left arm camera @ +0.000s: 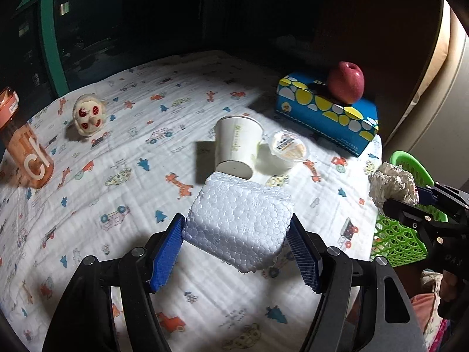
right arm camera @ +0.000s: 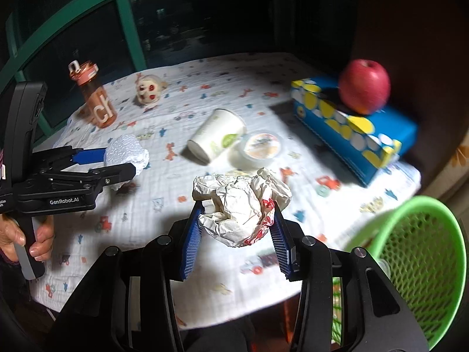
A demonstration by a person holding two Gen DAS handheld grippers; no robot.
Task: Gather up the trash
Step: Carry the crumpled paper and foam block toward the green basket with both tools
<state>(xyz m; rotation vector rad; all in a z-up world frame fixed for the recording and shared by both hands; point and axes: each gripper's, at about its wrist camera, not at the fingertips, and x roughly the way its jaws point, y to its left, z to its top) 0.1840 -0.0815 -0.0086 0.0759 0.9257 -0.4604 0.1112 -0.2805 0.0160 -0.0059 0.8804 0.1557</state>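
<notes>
My left gripper (left arm camera: 236, 228) is shut on a white styrofoam block (left arm camera: 239, 220) and holds it above the table; it also shows in the right wrist view (right arm camera: 126, 152). My right gripper (right arm camera: 234, 220) is shut on a crumpled paper ball (right arm camera: 240, 208), held above the table near the green mesh basket (right arm camera: 422, 252). From the left wrist view the paper ball (left arm camera: 391, 186) hangs at the basket's rim (left arm camera: 410, 158). A tipped paper cup (left arm camera: 237, 146) and a small sealed plastic cup (left arm camera: 288, 146) lie on the table beyond the block.
A patterned cloth (left arm camera: 117, 176) covers the table. A blue tissue box (left arm camera: 325, 111) with a red apple (left arm camera: 346, 82) on it stands at the back right. An orange bottle (left arm camera: 26, 149) and a small plush toy (left arm camera: 88, 117) stand at the left. Dark windows lie behind.
</notes>
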